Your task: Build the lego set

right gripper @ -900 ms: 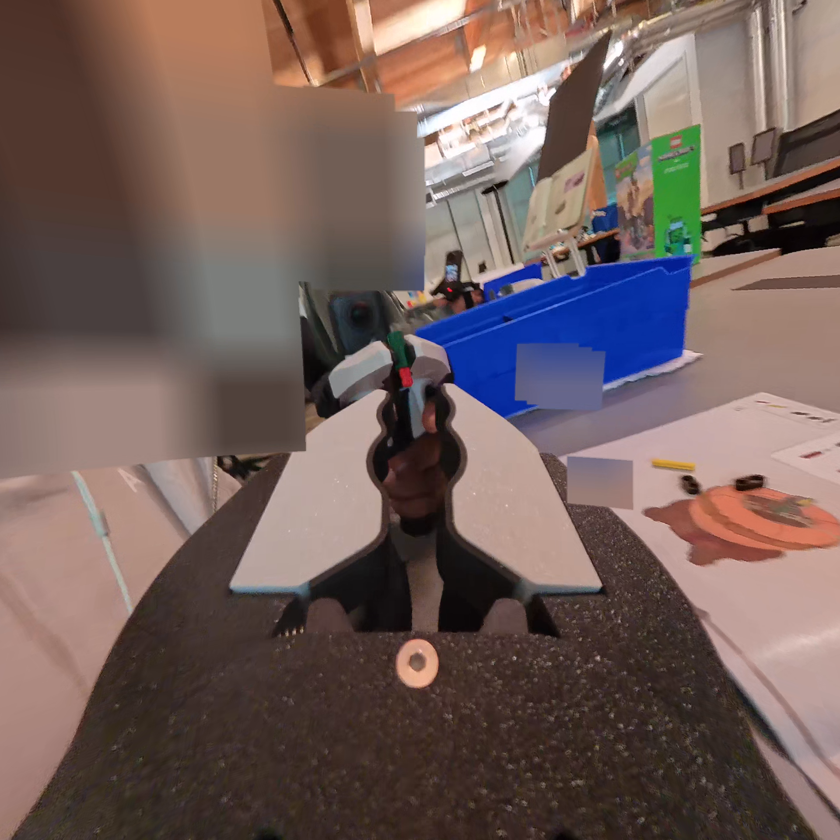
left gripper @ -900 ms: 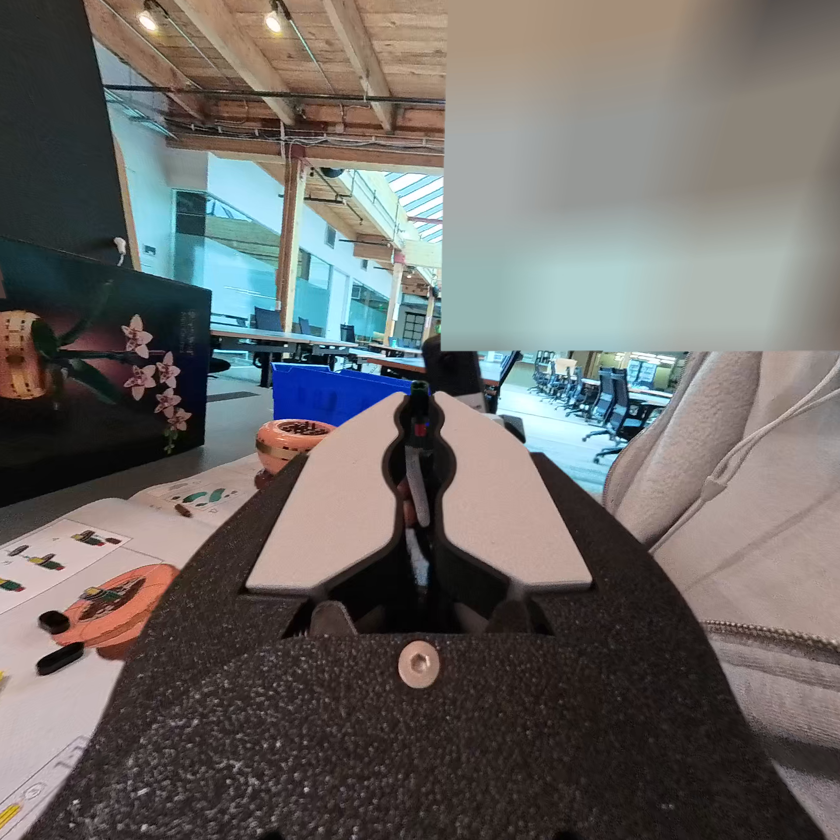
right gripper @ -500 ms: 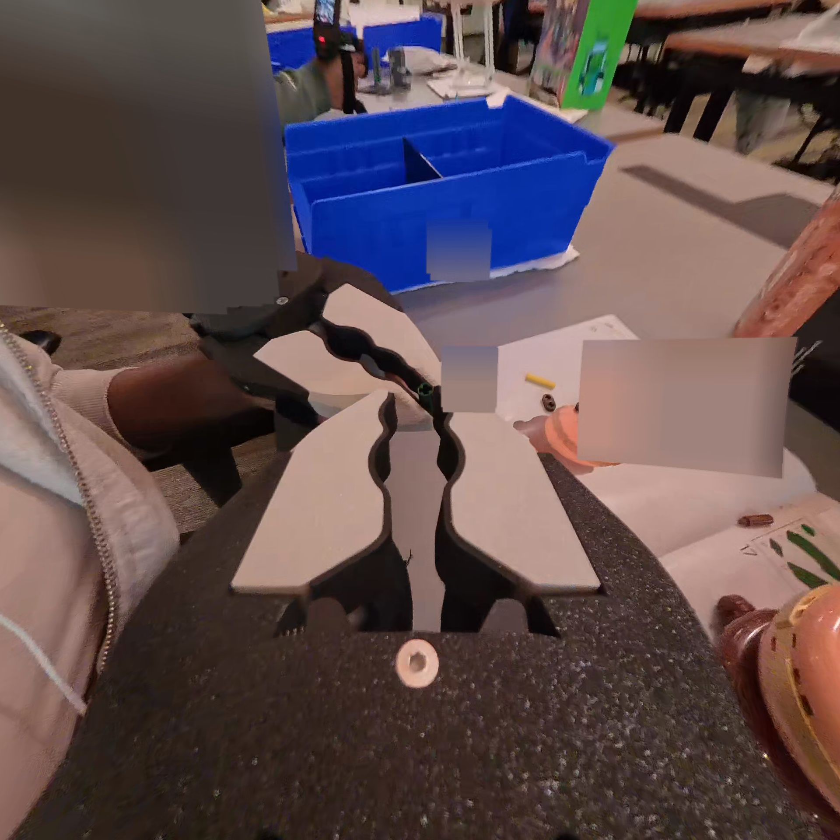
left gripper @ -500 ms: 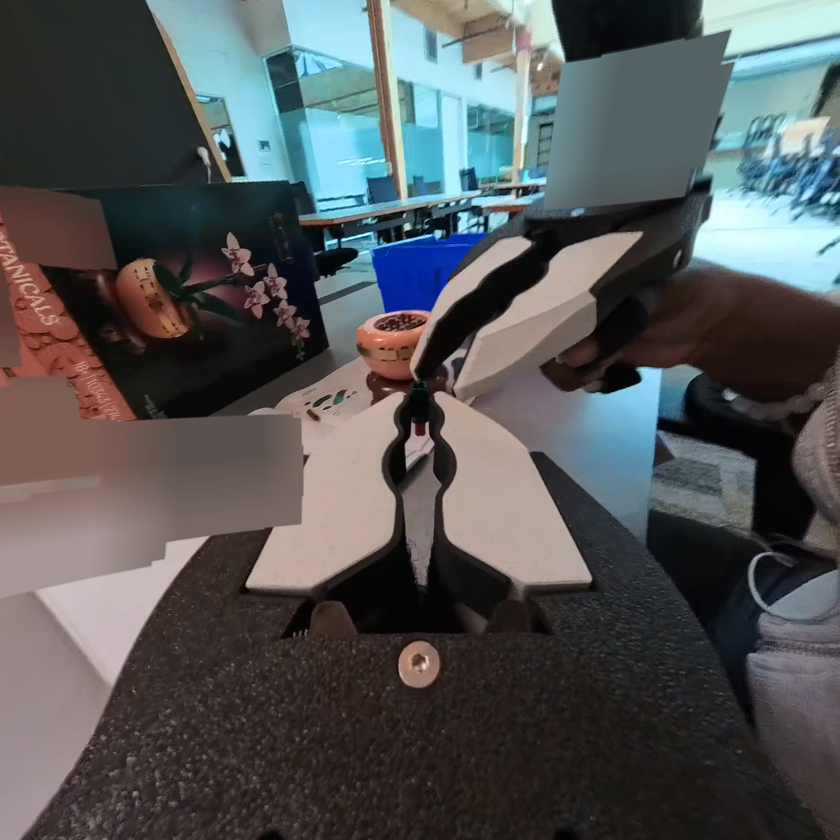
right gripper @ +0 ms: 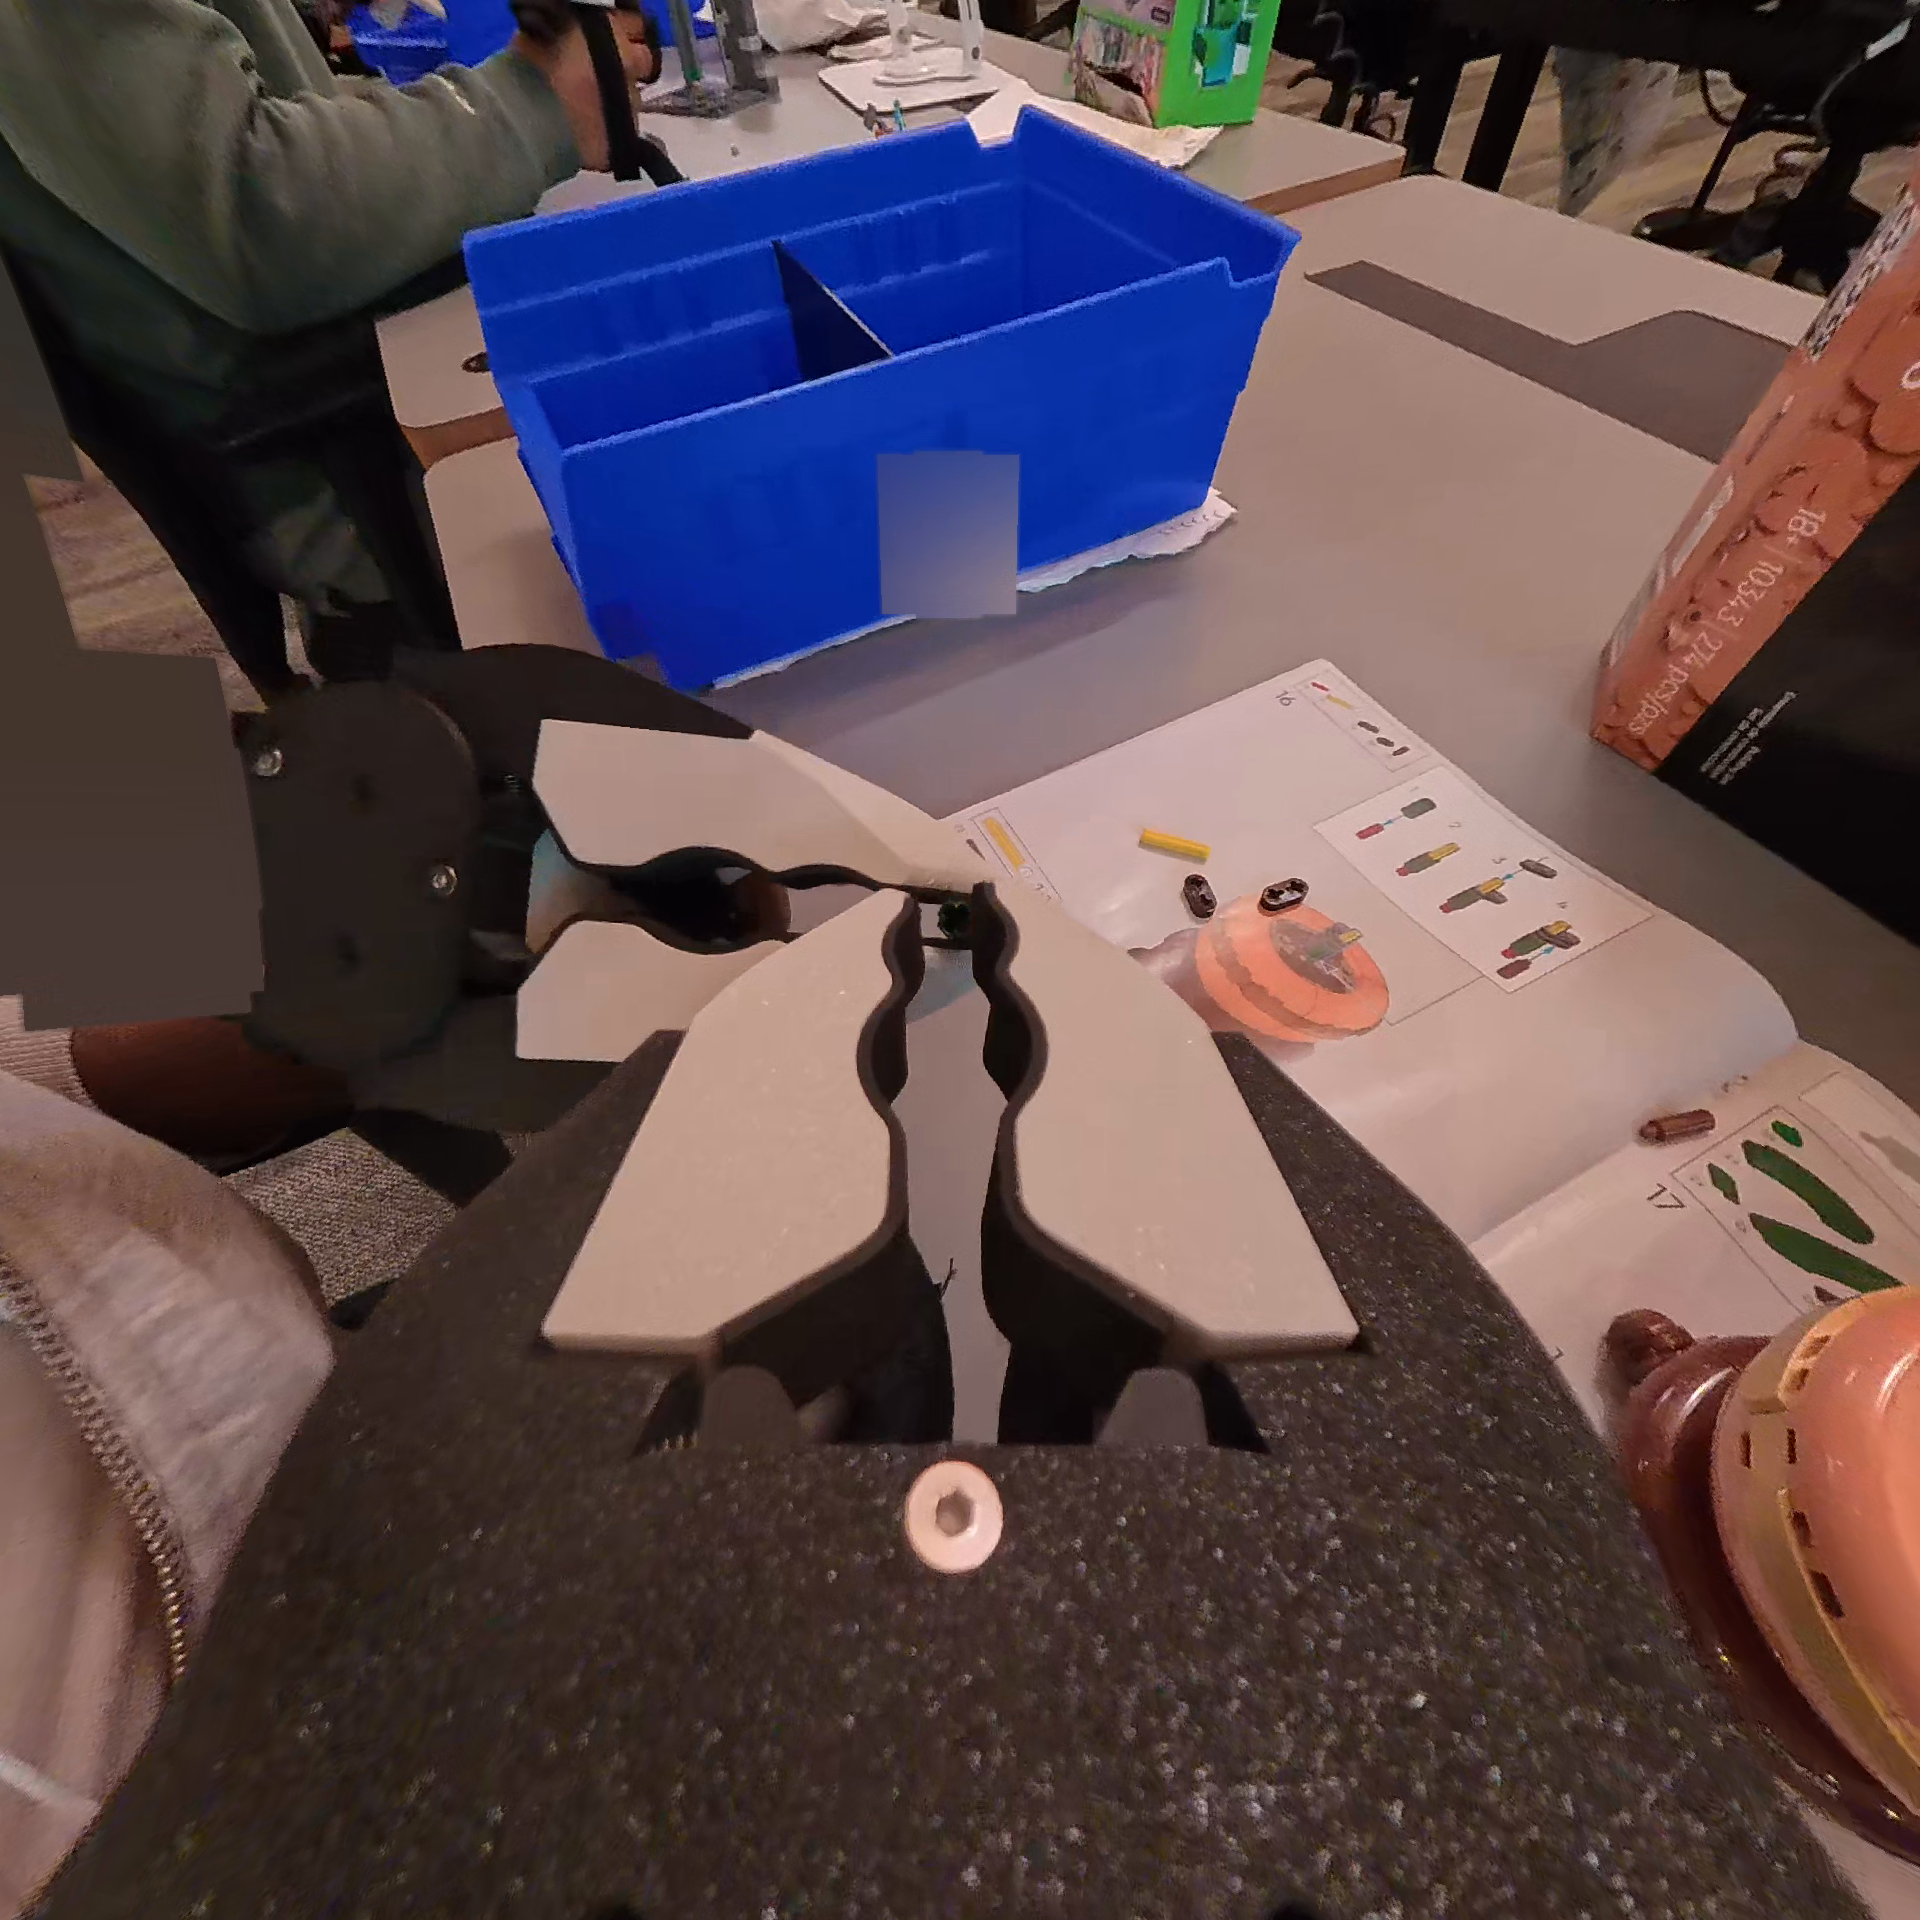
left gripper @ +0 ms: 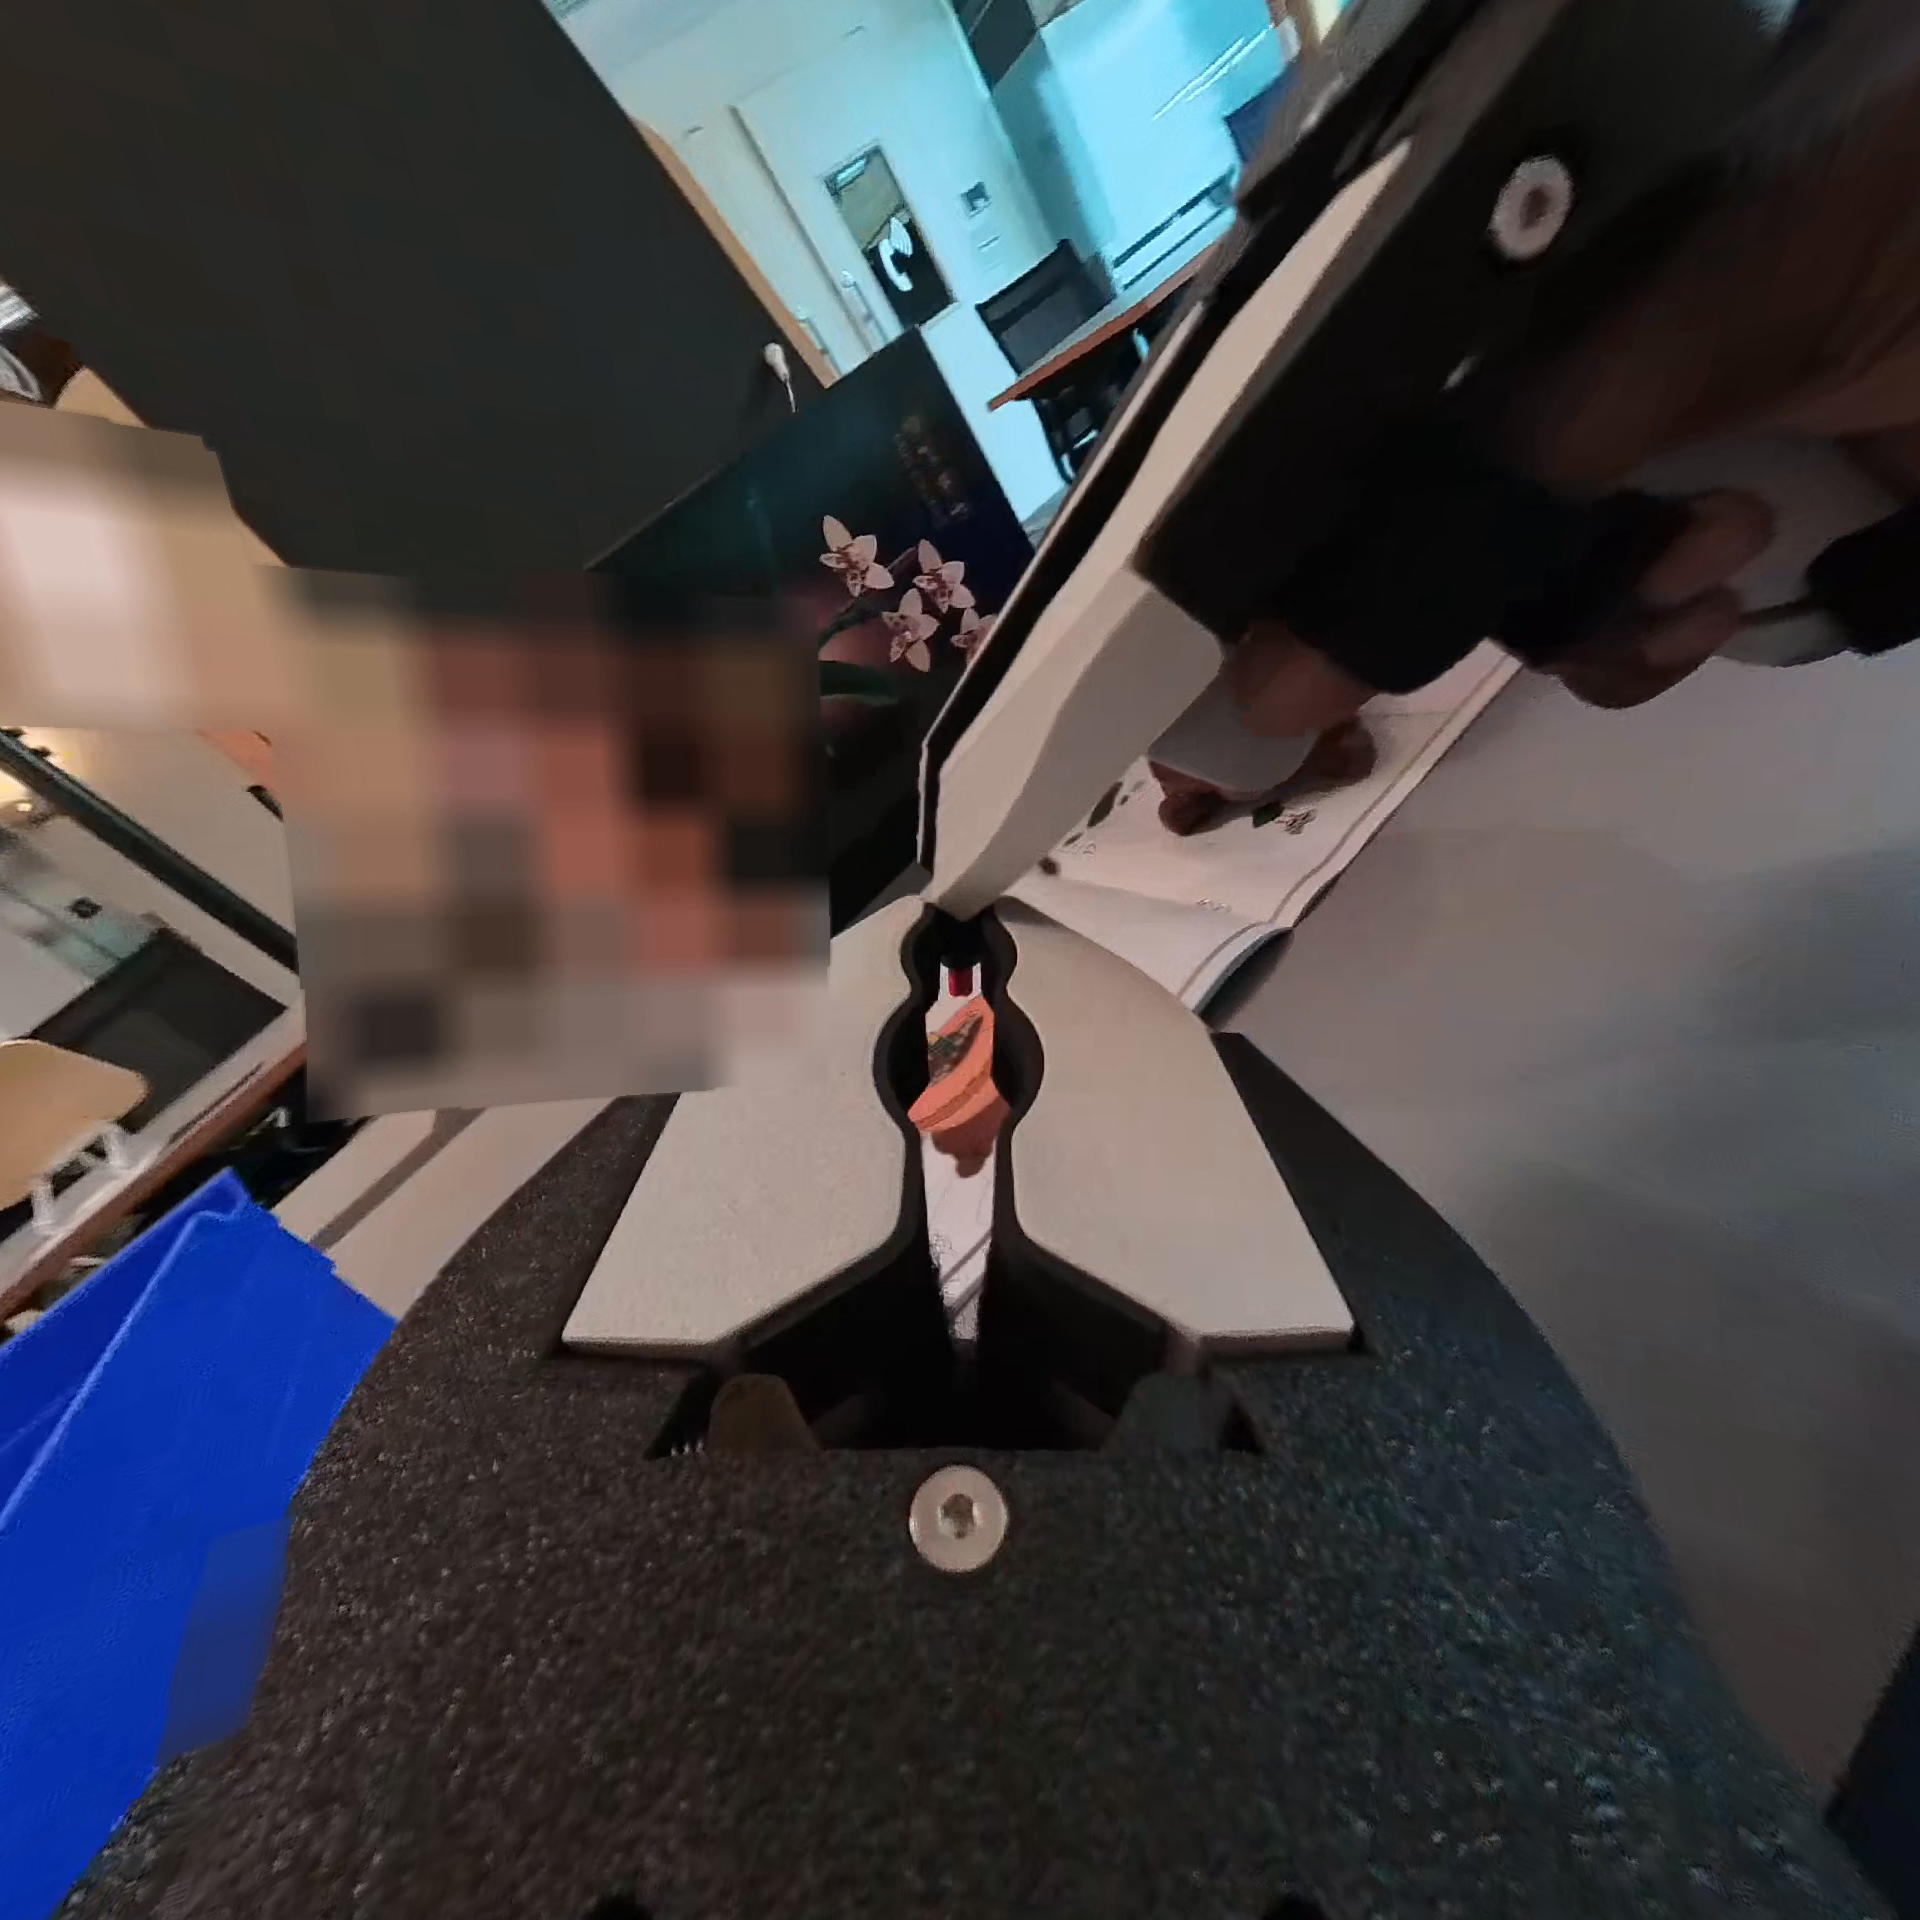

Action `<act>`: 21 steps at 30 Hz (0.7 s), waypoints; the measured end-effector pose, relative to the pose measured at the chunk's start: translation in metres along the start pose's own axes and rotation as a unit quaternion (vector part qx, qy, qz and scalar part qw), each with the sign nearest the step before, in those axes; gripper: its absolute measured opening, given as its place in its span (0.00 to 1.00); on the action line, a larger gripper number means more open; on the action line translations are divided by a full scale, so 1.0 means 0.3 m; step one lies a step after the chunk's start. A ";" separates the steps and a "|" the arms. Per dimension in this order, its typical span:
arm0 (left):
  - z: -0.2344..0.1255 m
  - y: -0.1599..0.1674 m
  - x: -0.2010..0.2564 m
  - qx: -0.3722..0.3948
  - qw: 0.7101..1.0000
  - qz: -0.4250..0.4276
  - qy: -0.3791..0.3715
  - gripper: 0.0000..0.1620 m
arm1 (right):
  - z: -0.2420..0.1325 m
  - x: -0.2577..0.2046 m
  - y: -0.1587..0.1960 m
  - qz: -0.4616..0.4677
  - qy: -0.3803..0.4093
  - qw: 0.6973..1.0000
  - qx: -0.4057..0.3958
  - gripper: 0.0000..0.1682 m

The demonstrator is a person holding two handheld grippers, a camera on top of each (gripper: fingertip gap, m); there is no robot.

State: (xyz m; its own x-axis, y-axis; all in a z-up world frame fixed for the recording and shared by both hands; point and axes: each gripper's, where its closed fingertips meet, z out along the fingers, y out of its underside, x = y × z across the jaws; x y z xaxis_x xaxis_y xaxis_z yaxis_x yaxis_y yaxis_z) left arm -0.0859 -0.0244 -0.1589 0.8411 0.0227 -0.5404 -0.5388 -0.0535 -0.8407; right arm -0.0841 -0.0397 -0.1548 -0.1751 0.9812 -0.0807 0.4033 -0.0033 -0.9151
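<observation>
Two grippers meet tip to tip above the open instruction booklet point(right gripper: 1226, 831). The left gripper point(left gripper: 957, 951) has its fingers drawn together on a small lego piece point(left gripper: 957, 975) — dark at the top, red below — pinched right at the tips. In the right wrist view that gripper point(right gripper: 940, 885) comes in from the left, lying on its side, and the piece shows as a small dark green bit point(right gripper: 953, 916) at the meeting point. The right gripper point(right gripper: 951, 914) has its tips at either side of that same piece, with a narrow gap running down between its fingers; whether it grips the piece or only touches it I cannot tell.

On the booklet lie a yellow rod point(right gripper: 1174, 844) and two small black links point(right gripper: 1242, 894), just beside a printed picture of an orange pot. A short brown peg point(right gripper: 1675, 1125) rests farther right on the page. The built pink and brown pot point(right gripper: 1808, 1538) stands at the lower right edge — near the booklet. A blue bin point(right gripper: 779, 499) with a divider sits on the grey table point(right gripper: 1403, 499) beyond, and the set's box point(right gripper: 1766, 540) stands at the right.
</observation>
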 end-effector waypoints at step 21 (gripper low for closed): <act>-0.004 -0.017 0.041 0.037 0.999 0.018 0.019 0.16 | -0.088 0.009 -0.007 -0.005 -0.091 0.991 -0.094 0.03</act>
State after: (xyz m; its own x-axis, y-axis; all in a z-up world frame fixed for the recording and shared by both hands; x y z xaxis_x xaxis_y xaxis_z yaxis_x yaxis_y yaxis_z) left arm -0.0728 -0.0252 -0.1613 0.8219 -0.0155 -0.5695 -0.5692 0.0202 -0.8220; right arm -0.0616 -0.0320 -0.1427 -0.3332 0.9296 -0.1576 0.5578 0.0596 -0.8278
